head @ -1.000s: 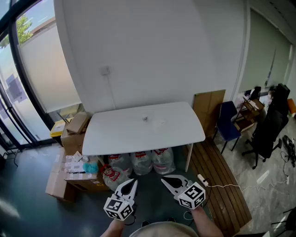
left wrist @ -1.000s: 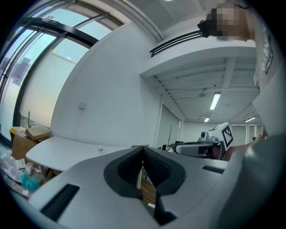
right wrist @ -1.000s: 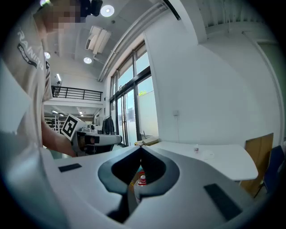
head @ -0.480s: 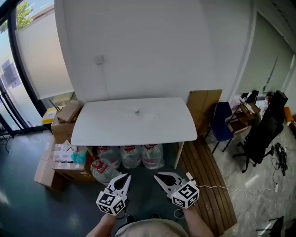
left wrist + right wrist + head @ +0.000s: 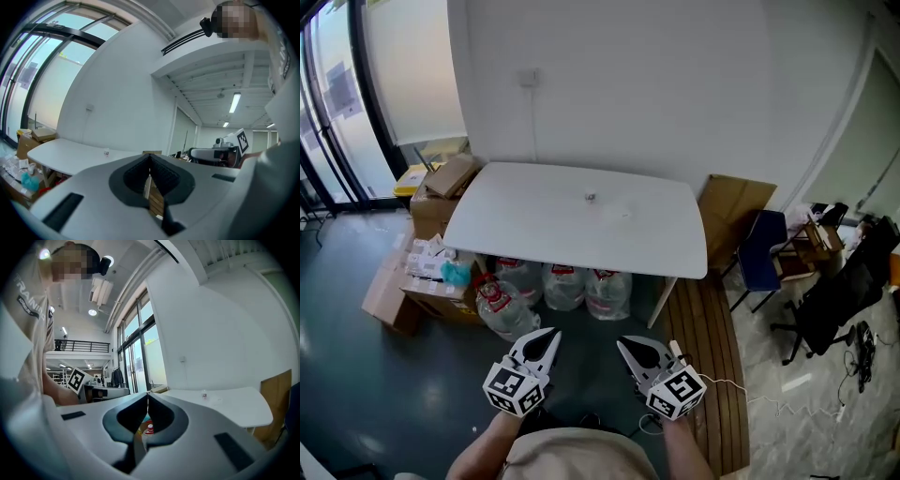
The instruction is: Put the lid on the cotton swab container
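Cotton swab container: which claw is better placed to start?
Right, barely: a faint lid-like shape lies right of the container, toward the right claw. It and the left claw are shut, far from the table.

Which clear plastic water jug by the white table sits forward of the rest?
The leftmost clear plastic jug, out on the dark floor; the others line up under the white table edge.

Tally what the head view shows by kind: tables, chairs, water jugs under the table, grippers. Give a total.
Table: 1
Chairs: 2, blue chair and black chair
Water jugs: 4
Grippers: 2, left gripper and right gripper
Total: 9
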A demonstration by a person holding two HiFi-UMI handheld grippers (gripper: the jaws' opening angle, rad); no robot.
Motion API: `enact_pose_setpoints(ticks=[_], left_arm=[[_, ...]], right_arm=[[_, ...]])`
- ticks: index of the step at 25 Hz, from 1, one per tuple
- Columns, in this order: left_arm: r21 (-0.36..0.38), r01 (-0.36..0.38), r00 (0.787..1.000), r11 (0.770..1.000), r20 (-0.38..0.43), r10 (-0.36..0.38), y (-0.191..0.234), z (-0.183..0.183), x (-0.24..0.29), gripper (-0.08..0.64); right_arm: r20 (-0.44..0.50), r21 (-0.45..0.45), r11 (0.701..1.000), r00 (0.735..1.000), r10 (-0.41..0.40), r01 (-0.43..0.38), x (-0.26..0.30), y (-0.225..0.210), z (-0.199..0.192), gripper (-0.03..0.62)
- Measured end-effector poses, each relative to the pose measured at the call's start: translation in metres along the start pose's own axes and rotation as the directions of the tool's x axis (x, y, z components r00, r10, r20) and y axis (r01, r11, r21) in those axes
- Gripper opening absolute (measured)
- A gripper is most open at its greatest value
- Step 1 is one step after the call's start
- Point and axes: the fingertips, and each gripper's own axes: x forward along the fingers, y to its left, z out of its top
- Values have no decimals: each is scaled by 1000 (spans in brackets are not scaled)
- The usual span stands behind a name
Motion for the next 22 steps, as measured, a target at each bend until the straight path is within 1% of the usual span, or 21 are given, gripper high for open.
enact_pose_setpoints(ticks=[2,4,6,9,13,17,20,22], left_arm=[[-8,-17,1000,1000,-10,17,-3,-5,-5,14],[9,-18,1000,1000,-23,19,-5,-6,-5,14],[26,-15,1000,1000,-26,15,-4,-2,1,12],[30,-15,1000,999,-13,15,6,8,14,14],[27,-13,1000,1000,-5,13,23,12,26,14],[5,-2,1000,1000,-7,2,50,8,49,12],[-9,18,1000,1000,-5,-18,75,13,70,14],[-2,38,999,999,9,-38,92,23,84,12]], right_arm=[[-3,26,1000,1000,10,-10,-2,0,-9,17],[2,49,999,1000,17,-17,-2,0,-12,17],[1,54,998,1000,20,-20,0,-5,-11,17],[2,52,999,1000,16,-16,11,-17,-4,17],[-7,32,999,1000,18,-17,29,-25,0,17],[-28,44,999,1000,-2,3,49,-47,2,17],[-33,35,999,999,-26,27,70,-66,13,17],[-31,15,999,999,-41,42,87,-79,24,17]])
